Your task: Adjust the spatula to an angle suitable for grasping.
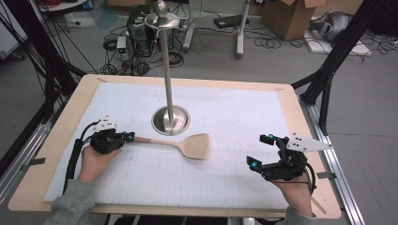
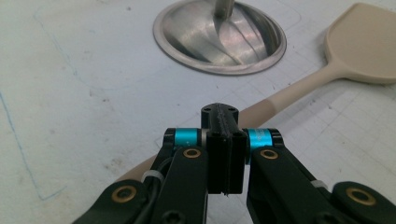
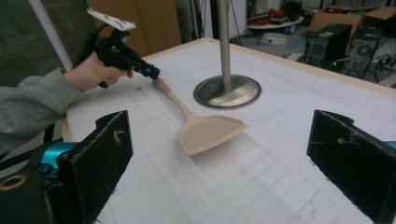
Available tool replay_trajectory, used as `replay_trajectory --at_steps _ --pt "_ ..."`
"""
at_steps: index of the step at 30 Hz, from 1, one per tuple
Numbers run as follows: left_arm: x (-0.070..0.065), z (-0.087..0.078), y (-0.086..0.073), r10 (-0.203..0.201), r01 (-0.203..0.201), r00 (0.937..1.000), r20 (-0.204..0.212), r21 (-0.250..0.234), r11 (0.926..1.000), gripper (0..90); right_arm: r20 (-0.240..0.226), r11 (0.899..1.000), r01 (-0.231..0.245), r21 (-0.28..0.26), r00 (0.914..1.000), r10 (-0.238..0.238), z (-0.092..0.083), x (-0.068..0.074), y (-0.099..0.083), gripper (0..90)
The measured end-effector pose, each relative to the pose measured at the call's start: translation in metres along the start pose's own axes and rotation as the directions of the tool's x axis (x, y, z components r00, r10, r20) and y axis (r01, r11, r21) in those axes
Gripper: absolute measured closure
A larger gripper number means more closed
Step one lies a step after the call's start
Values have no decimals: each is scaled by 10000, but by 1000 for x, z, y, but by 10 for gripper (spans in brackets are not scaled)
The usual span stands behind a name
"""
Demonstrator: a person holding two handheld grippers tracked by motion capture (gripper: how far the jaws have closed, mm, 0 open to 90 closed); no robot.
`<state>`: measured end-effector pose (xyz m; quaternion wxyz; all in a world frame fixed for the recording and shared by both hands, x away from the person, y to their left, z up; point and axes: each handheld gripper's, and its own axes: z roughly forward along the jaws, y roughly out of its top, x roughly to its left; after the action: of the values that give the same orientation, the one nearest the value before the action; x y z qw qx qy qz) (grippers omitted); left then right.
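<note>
A beige spatula (image 1: pixel 195 146) lies across the middle of the white gridded mat, its blade pointing right, just in front of the metal stand's round base (image 1: pixel 171 120). My left gripper (image 1: pixel 130 137) is shut on the end of the spatula's handle. In the left gripper view the jaws (image 2: pixel 225 154) are pressed together across the handle (image 2: pixel 275 100), with the blade (image 2: pixel 359 46) beyond. The right gripper view has the blade (image 3: pixel 205 133) low over the mat with a shadow under it. My right gripper (image 1: pixel 261 151) stands wide open at the mat's right, with nothing between its pads (image 3: pixel 100 154).
A tall metal pole rises from the round base (image 3: pixel 227 92) at the mat's centre back. The mat (image 1: pixel 244 112) covers a wooden table (image 1: pixel 291 101). Boxes, cables and a computer stand on the floor beyond the far edge.
</note>
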<state>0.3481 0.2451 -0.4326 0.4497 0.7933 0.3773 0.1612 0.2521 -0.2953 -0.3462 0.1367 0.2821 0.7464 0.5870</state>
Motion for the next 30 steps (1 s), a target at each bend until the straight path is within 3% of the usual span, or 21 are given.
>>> replay_trajectory --at_steps 6,11,15,18,23,25,27,30 --pt "-1 3 -2 350 -352 9993 102 191 9992 897 -99 9995 -268 184 9996 270 -3 -4 -5 59" --pt "-2 9 -4 510 -519 9984 234 414 9978 897 43 9986 -534 -51 9986 535 -9 -10 -9 59" --pt "0 11 -5 267 -279 9991 318 380 9989 897 -8 9982 -594 13 9982 594 -7 -11 -11 59" --pt "1 12 -5 116 -127 9994 329 328 9994 897 -383 9975 -688 -127 9969 683 -6 -10 -9 60" --pt "3 13 -5 61 -71 9994 332 311 9995 897 -354 9979 -627 -178 9974 621 -7 -8 -8 59" --pt "5 14 -5 66 -68 9999 78 320 9995 897 -334 9978 -633 -178 9975 627 -7 -8 -8 60" --pt "9 16 -5 -254 251 9995 161 230 9994 898 -306 9979 -643 -123 9975 639 -6 -9 -8 60" --pt "13 19 -5 -293 291 9995 81 175 9994 897 -292 9979 -649 -28 9975 648 -3 -10 -9 60"
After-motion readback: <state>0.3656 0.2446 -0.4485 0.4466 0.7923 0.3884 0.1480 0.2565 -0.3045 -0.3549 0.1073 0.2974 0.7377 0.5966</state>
